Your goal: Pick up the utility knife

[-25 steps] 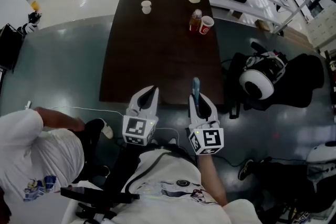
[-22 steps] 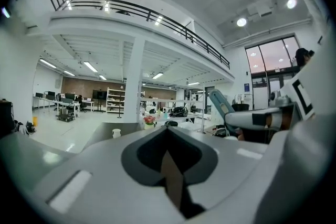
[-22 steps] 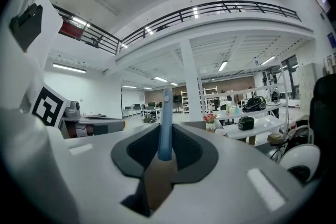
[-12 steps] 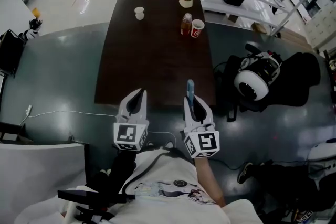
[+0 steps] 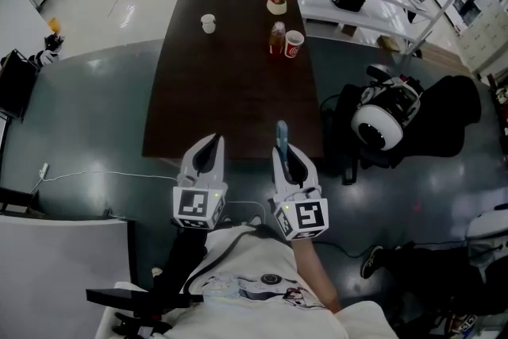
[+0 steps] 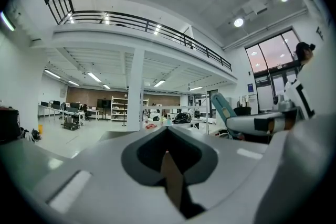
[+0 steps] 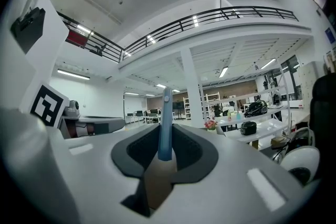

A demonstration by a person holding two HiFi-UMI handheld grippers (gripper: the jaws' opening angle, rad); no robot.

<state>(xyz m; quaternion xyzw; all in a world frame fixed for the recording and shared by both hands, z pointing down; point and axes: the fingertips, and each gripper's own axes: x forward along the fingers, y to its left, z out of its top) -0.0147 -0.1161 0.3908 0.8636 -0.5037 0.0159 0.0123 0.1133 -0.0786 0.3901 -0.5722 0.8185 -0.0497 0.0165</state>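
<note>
Grey-green floor point(image 5: 95, 91) surrounded a dark brown tabletop point(image 5: 238, 83), seen from steeply above in the head view. At the far end of the tabletop stood a small white cup point(image 5: 208, 23) on the left. On the right stood a flower pot point(image 5: 276, 2), a bottle point(image 5: 276, 38) and a red-and-white cup point(image 5: 294, 43), the last two just beside each other. A white shelf rack point(image 5: 373, 16) occupied the far right, and a white helmet point(image 5: 373, 127) rested on a black bag point(image 5: 452, 111) on the floor to the right of the tabletop.

Both tools were held side by side, apart from each other, at the near edge of the tabletop, in front of the person's white shirt point(image 5: 262, 282). Each carried its marker cube nearest the person: the left cube point(image 5: 197, 205) and the right cube point(image 5: 303, 217).

The left hand-held gripper point(image 5: 213, 142) had its jaws brought together, with nothing between them; its own view showed only the hall beyond the closed tips.

The right hand-held gripper point(image 5: 283, 152) was clamped on the utility knife point(image 5: 281, 134). The knife's blue body stood out past the jaw tips and away from the person. In the head view its far end overlapped the near edge of the tabletop, and the knife was clear of the surface. In the right gripper view the knife rose from between the jaws as a narrow blue bar against the balcony and columns of the hall.
</note>
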